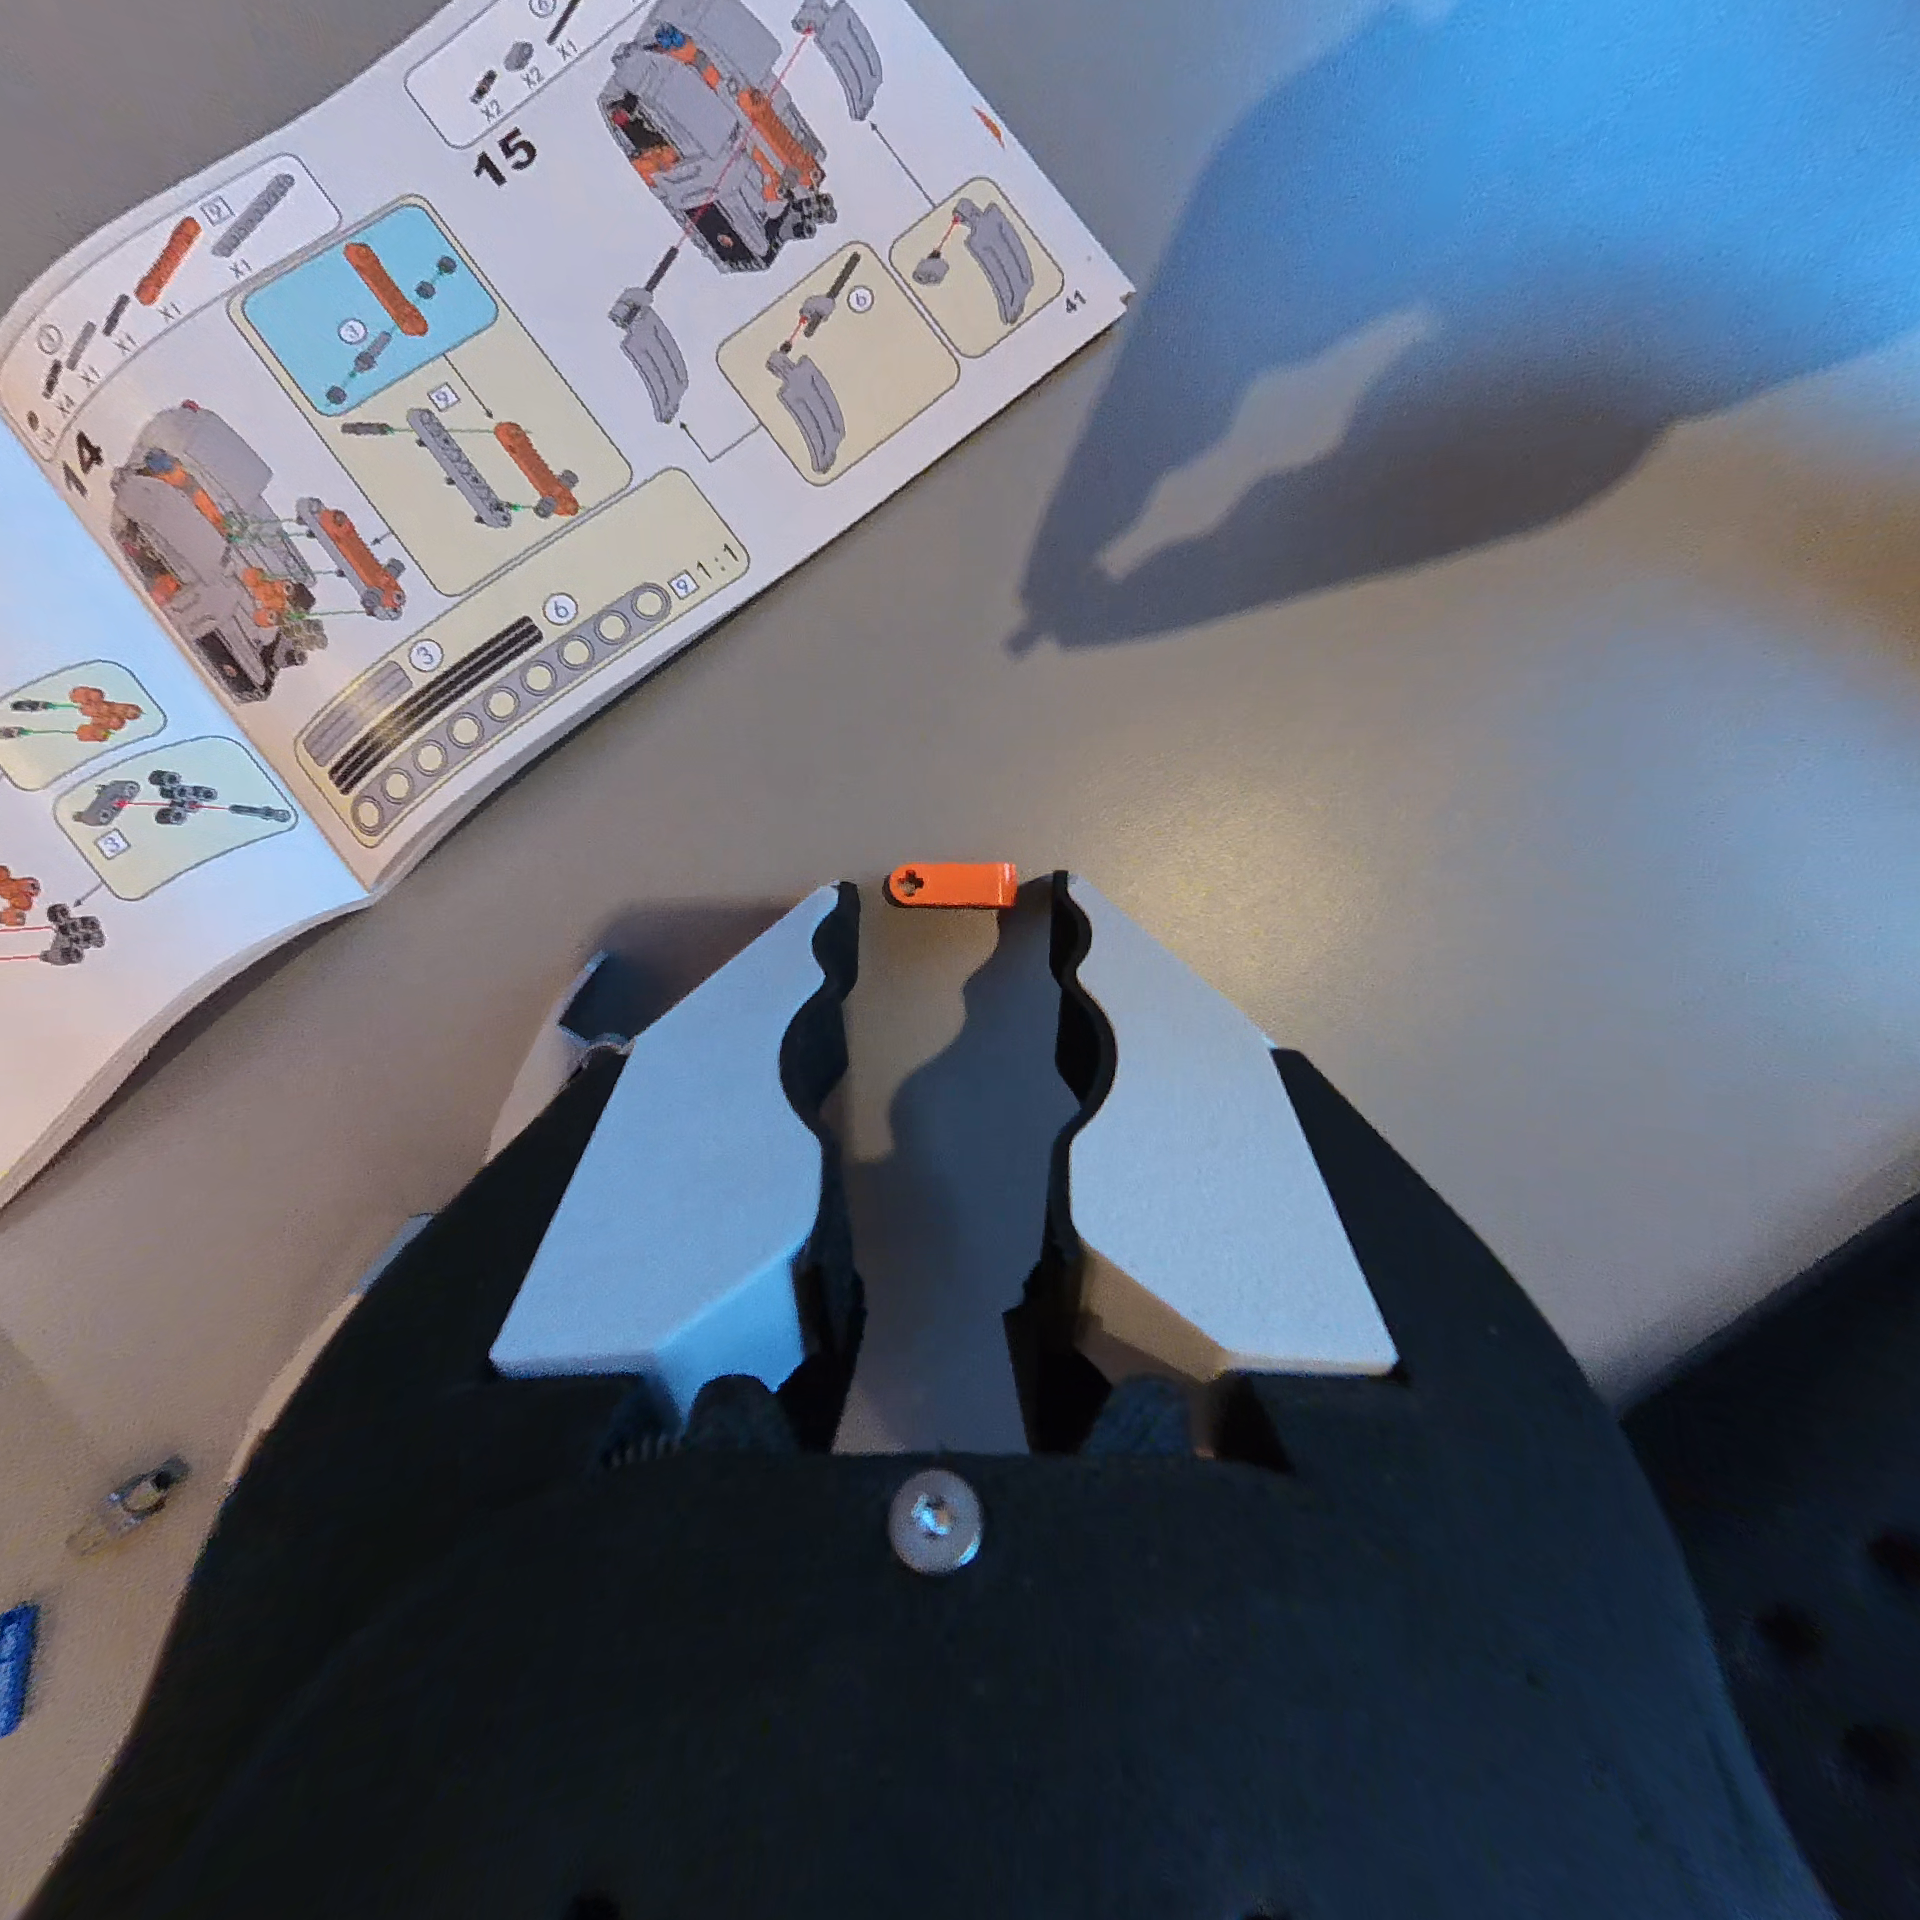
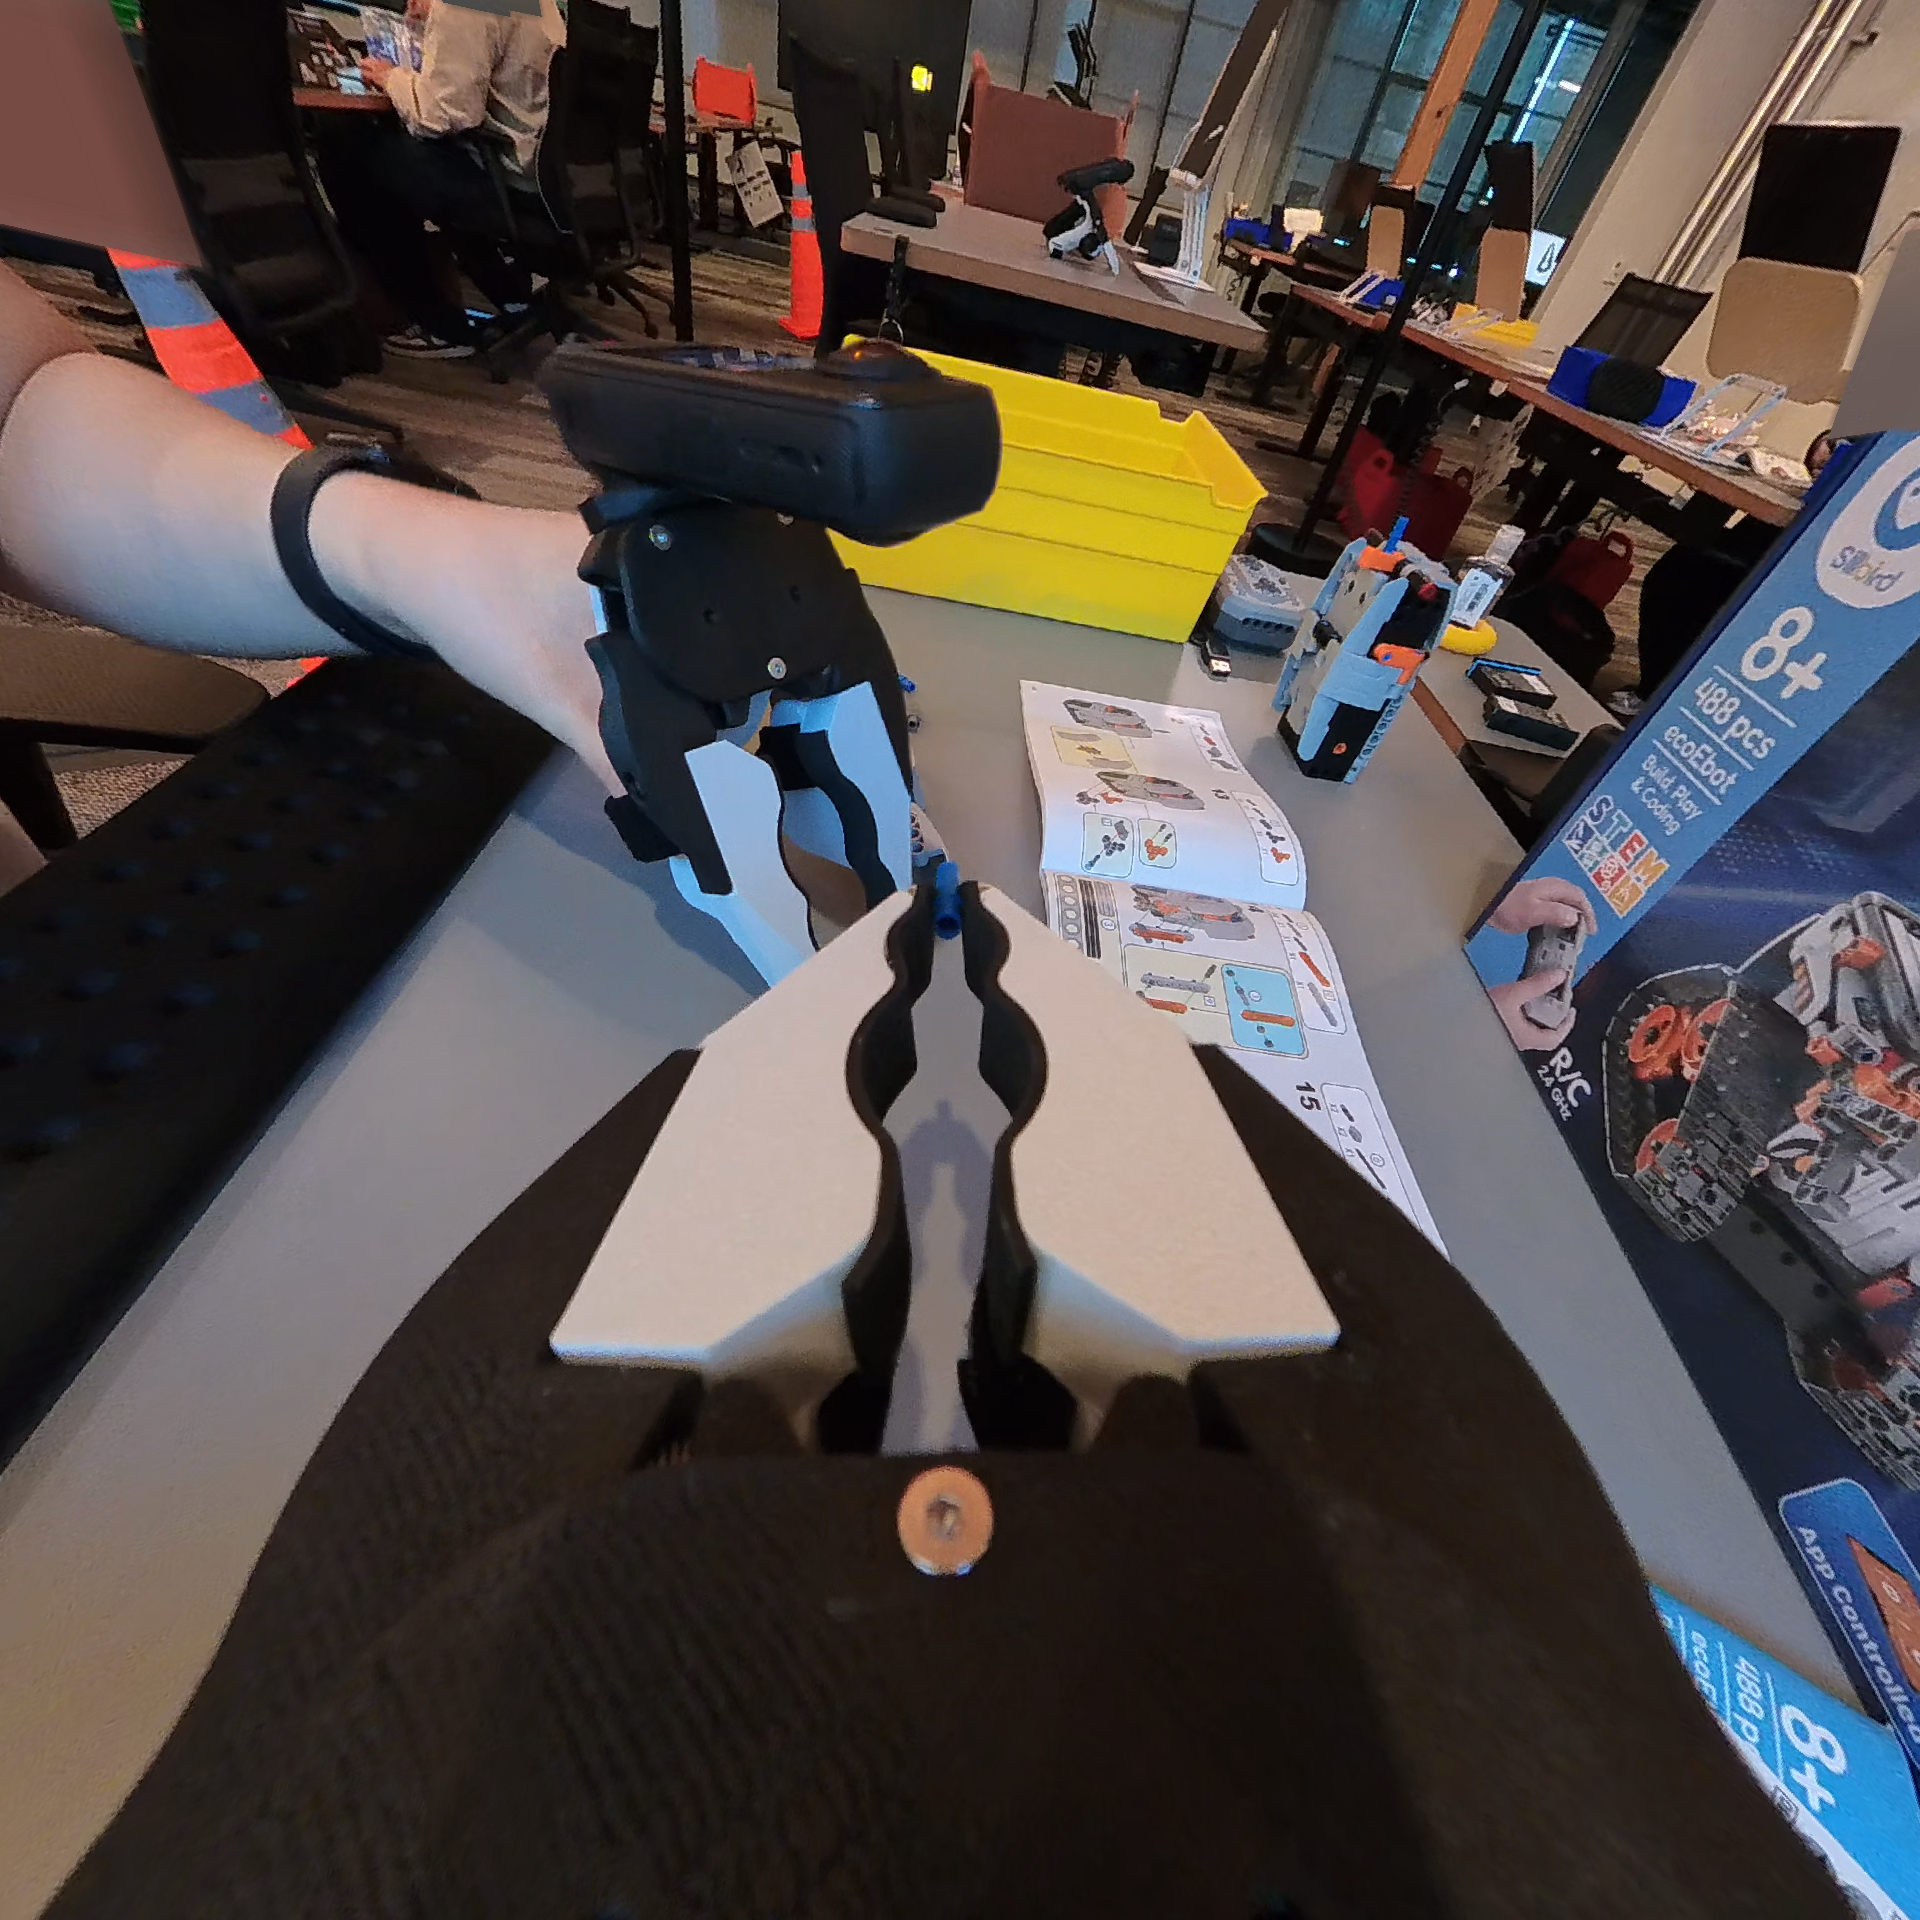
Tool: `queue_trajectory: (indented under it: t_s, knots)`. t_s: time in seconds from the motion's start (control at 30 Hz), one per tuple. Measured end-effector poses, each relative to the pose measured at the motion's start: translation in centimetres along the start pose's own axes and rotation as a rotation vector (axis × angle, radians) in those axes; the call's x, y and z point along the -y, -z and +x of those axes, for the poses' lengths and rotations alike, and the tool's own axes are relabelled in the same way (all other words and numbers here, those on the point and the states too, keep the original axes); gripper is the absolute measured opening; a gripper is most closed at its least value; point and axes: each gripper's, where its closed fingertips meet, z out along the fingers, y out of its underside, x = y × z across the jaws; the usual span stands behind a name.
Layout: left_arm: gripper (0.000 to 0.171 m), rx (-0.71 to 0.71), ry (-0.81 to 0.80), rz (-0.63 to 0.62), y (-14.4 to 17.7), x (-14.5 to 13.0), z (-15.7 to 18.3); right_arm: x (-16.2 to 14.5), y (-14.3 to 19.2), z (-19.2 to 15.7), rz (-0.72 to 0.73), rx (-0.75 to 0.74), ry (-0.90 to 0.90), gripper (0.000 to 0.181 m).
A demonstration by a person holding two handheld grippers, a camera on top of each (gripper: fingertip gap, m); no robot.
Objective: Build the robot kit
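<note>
A grey table (image 2: 436, 1039) carries a blue toy box (image 2: 1714, 935) at its right edge, a yellow bin (image 2: 1091, 520) at the far edge, and an open instruction booklet (image 1: 436, 436) between them. My left gripper (image 1: 951, 894) points down, released, an orange piece (image 1: 951, 885) lying between its fingertips. My right gripper (image 2: 943, 902) is clenched on a small blue peg (image 2: 947, 906).

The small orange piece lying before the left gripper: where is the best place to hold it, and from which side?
Grip the orange piece across its narrow width, near the middle, coming from above. It lies flat and crosswise on the table, so the left gripper probably needs turning first.
</note>
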Motion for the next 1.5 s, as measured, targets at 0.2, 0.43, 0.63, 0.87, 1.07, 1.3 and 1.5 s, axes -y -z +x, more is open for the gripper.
queue_trajectory:
  t_s: [0.2, 0.43, 0.63, 0.87, 1.07, 1.3, 1.5]
  knots:
    - [0.035, -0.040, -0.061, -0.049, 0.0, 0.0, 0.0, -0.5, -0.2, -0.1, -0.023, 0.008, -0.007, 0.003]
    - [0.022, -0.071, -0.156, -0.046, 0.0, 0.0, 0.4, -0.9, -0.3, 0.0, -0.036, 0.003, -0.015, 0.004]
    - [0.021, 0.020, -0.356, 0.521, 8.2, 9.1, 0.0, 3.7, 3.2, 2.5, 0.145, -0.155, 0.042, 0.004]
    - [0.022, -0.170, -0.530, 1.110, 21.9, 17.3, 5.0, 17.3, 9.8, -0.6, 0.358, -0.227, 0.248, 0.003]
    - [0.021, -0.276, -0.692, 1.404, 29.8, 20.1, 8.2, 24.6, 8.6, -3.8, -0.109, -0.123, 0.511, 0.003]
    - [0.021, -0.316, -0.596, 1.624, 34.7, 20.7, 6.4, 29.1, 6.1, -3.4, -0.618, 0.010, 0.583, 0.003]
    - [0.022, -0.263, -0.555, 1.667, 36.3, 19.5, 3.8, 31.2, 2.8, -3.0, -0.756, 0.051, 0.617, 0.003]
